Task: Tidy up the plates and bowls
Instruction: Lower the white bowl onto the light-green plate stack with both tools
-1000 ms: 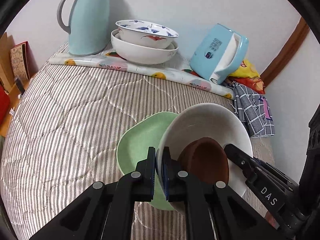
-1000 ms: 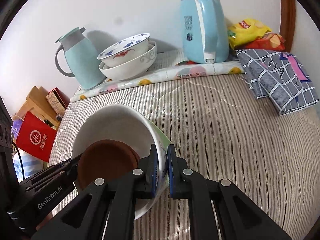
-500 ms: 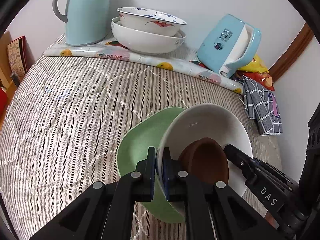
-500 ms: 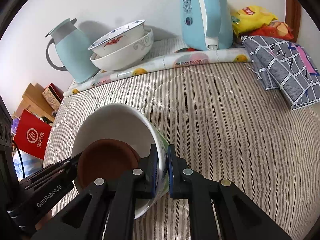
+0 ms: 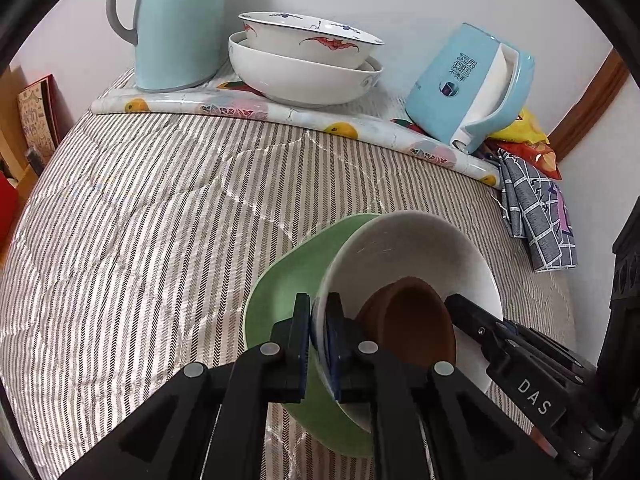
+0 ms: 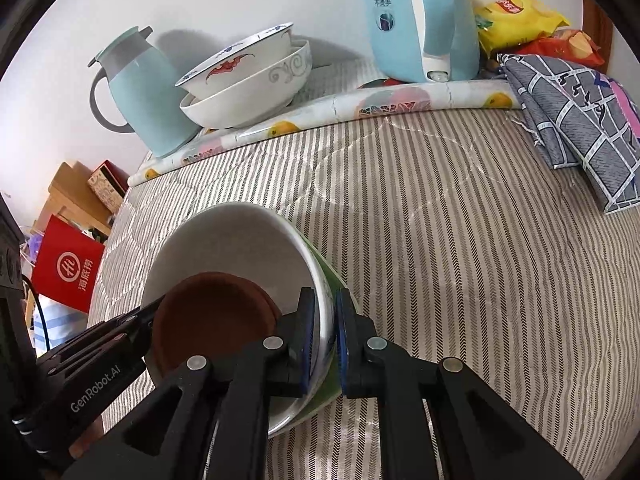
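- Gripping opposite rims of the white bowl (image 5: 412, 248), the left gripper (image 5: 318, 320) and right gripper (image 6: 322, 320) each have fingers clamped on its wall.
- The brown bowl (image 5: 412, 320) sits inside, between both pairs of fingers; the green plate (image 5: 288, 280) lies beneath.
- Advice: lower level, release together.
- The striped bed cover (image 5: 140, 220) looks soft; nested bowls (image 5: 304, 68), jug (image 5: 176, 20) and kettle (image 5: 472, 84) stand well beyond the fingers.

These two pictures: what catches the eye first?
Two black claws, left and right, pinch opposite rims of a white ceramic bowl holding a small brown bowl, above a green plate. Behind, two more bowls sit stacked between pale blue jugs.
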A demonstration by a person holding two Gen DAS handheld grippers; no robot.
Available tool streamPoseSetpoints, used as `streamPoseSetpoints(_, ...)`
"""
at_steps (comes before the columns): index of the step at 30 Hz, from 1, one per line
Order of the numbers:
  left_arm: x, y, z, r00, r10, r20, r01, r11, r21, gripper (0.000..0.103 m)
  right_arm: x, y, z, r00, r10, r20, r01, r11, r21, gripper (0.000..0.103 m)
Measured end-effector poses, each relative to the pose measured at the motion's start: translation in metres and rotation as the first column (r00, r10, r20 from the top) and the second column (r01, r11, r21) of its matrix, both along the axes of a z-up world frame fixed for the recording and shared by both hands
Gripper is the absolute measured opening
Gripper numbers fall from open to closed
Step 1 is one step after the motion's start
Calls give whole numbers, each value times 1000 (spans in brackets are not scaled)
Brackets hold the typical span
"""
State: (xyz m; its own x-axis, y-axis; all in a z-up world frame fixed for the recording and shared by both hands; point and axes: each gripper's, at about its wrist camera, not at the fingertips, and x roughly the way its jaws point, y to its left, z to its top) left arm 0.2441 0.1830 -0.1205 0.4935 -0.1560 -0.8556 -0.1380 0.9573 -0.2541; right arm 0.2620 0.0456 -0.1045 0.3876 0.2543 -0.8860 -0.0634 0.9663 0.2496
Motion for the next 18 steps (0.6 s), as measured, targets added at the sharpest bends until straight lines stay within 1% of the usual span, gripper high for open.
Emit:
streamPoseSetpoints(2,0,0,0,1000,-4,1,4,1000,3,10,0,0,-1,1000,0,-4,0,1000,5,11)
streamPoseSetpoints(8,0,4,-2,1000,-1,-4,0,1000,-26,14,0,-2,-2,1000,-10,-6,10,1000,24,11)
streamPoseSetpoints(14,0,3,-1,1000,-6,-6,6,1000,-13,15,0,-1,-2,1000,-8,-13,8,1000,19,11)
streamPoseSetpoints(18,-2,4,0,1000,-7,-2,7,1000,-10,17,0,-1,-1,1000,-3,-18,3,1000,17,14)
